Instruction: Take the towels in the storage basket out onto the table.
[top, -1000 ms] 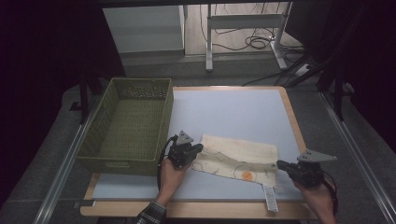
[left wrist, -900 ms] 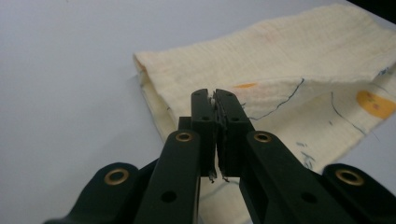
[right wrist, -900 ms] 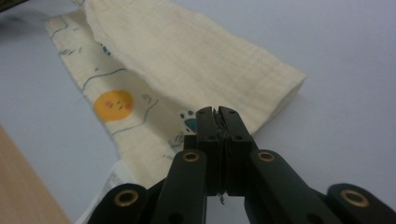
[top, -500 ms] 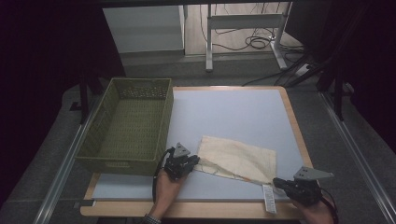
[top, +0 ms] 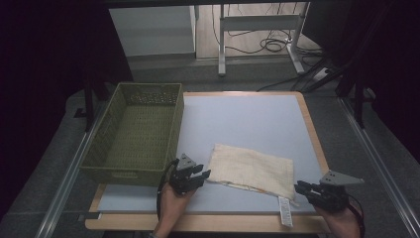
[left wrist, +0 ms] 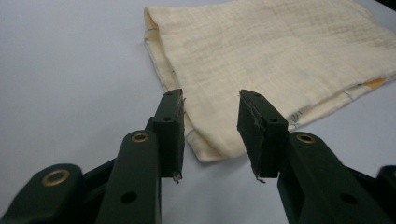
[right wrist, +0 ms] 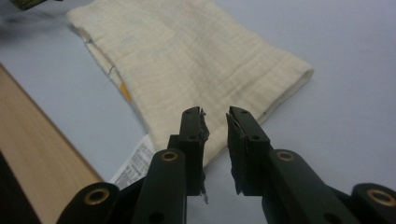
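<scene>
Folded cream cloth lies flat on the table, front-centre, just right of the green basket; white care label sticks out at its near edge. L gripper sits at the cloth's left corner, R gripper at its right corner. Both sets of jaws have just been opening and stand apart, nothing clamped. Probably the release after a fold: back both off low & level so the pads don't snag the 2 layers.

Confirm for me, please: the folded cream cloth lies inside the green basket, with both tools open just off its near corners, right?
Not quite: the cloth lies on the table, right of the empty basket, as the high view shows. The left tool and right tool are indeed open near its corners.
</scene>
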`<action>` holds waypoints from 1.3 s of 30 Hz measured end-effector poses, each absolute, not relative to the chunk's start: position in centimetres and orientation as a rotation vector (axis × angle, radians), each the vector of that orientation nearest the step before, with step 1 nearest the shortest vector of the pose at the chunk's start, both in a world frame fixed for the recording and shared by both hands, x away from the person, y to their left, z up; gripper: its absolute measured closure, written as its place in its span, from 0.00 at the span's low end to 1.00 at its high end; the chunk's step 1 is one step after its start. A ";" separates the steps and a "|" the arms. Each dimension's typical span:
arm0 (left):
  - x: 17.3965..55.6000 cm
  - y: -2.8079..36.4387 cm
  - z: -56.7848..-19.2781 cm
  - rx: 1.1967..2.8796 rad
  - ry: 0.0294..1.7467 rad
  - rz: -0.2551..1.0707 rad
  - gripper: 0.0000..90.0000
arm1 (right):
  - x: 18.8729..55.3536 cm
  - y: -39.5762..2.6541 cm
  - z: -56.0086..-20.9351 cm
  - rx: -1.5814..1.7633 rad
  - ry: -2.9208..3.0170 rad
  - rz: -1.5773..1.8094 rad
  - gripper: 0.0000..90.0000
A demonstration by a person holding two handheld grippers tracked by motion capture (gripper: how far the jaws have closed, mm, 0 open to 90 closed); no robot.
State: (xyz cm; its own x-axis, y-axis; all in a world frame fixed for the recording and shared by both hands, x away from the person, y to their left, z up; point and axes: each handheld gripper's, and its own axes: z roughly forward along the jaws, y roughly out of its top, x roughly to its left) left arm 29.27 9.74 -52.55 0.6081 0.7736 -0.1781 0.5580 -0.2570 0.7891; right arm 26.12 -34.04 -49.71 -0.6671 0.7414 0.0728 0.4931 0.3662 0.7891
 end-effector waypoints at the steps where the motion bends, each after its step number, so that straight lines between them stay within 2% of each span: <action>1: 29.6 9.6 -52.6 1.956 1.056 0.309 0.71 | 26.4 -34.0 -49.7 1.093 2.331 1.197 0.83; 7: 31.7 8.6 -52.6 1.973 1.061 0.312 0.77 | 28.7 -33.9 -49.8 1.117 2.306 1.185 0.81; 16: 35.8 7.1 -51.1 2.003 1.072 0.397 0.73 | 33.6 -33.1 -49.8 1.169 2.242 1.121 0.80; 19: 37.6 6.8 -51.0 2.011 1.083 0.412 0.72 | 35.1 -32.8 -50.3 1.199 2.239 1.088 0.76; 24: 40.3 6.1 -51.9 2.064 1.097 0.432 0.59 | 36.2 -32.3 -51.6 1.217 2.275 1.017 0.71; 26: 41.0 5.8 -52.6 2.100 1.077 0.421 0.60 | 36.2 -32.1 -52.0 1.209 2.294 1.003 0.74; 29: 41.3 5.4 -53.3 2.130 1.055 0.388 0.68 | 35.8 -31.9 -52.0 1.184 2.319 1.014 0.91; 31: 41.2 5.4 -53.5 2.113 1.037 0.340 0.83 | 35.8 -31.6 -51.7 1.160 2.330 0.980 0.93; 33: 40.9 5.4 -53.3 2.118 1.030 0.351 0.93 | 36.1 -31.6 -51.4 1.142 2.322 0.956 0.94; 39: 39.8 6.1 -52.3 2.088 1.037 0.371 0.94 | 38.4 -32.0 -50.6 1.166 2.284 0.990 0.94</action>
